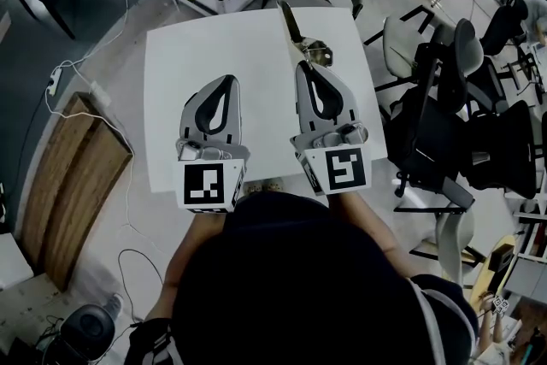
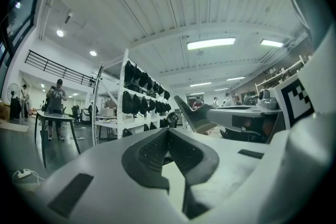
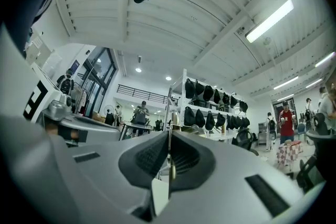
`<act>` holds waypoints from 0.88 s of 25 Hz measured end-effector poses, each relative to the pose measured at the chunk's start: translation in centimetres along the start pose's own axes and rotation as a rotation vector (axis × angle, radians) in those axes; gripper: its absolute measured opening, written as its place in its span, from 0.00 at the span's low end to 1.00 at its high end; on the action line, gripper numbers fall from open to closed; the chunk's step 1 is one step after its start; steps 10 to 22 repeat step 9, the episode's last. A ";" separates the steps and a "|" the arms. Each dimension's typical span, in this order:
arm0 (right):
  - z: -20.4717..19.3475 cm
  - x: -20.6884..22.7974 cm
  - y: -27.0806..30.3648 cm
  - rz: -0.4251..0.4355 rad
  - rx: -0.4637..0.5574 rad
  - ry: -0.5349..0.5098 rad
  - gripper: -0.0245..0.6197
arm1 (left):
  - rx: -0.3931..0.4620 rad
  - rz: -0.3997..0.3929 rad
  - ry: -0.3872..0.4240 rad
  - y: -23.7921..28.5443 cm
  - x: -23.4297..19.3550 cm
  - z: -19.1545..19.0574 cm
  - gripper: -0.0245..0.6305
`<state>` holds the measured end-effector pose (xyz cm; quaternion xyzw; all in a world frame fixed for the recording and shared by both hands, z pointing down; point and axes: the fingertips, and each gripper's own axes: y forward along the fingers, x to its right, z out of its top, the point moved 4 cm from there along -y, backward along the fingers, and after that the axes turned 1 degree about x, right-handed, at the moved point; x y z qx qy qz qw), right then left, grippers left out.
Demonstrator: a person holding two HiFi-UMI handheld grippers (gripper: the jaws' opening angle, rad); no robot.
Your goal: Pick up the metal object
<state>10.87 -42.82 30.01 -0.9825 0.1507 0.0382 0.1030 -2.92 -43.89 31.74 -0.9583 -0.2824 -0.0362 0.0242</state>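
Detail is scarce on the metal object (image 1: 293, 28). From the right gripper view I see it only edge-on, a thin sliver (image 3: 170, 171) running between the pads, so its shape is lost there. In the head view it shows as a long, narrow, pointed piece with a brassy part near the grip. I cannot tell whether its far end rests on the white table (image 1: 188, 64) or hangs clear of it. My own head and shoulders cut off the lower part of that view and hide the hands behind the handles.

No brand or lettering is readable anywhere. The left marker cube (image 1: 210, 185) and the right marker cube (image 1: 342, 170) carry only black-and-white square patterns.

The right tongs (image 1: 306, 66) are pinched narrow on the metal object, the pads (image 3: 152, 157) pressed to its flat sides. The piece sticks out ahead of their tips and slants a little toward the left tongs' side. The left tongs (image 1: 227, 83) are closed tip to tip with nothing between them (image 2: 168, 134). They sit just beside the right pair. From the left gripper view the object (image 2: 193, 115) shows off to the right, ahead of the tips.
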 end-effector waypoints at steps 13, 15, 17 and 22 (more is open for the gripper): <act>0.0 0.1 -0.2 -0.005 -0.001 -0.006 0.08 | -0.004 -0.010 0.003 -0.1 0.1 -0.1 0.07; 0.0 0.1 -0.2 -0.005 -0.001 -0.006 0.08 | -0.004 -0.010 0.003 -0.1 0.1 -0.1 0.07; 0.0 0.1 -0.2 -0.005 -0.001 -0.006 0.08 | -0.004 -0.010 0.003 -0.1 0.1 -0.1 0.07; 0.0 0.1 -0.2 -0.005 -0.001 -0.006 0.08 | -0.004 -0.010 0.003 -0.1 0.1 -0.1 0.07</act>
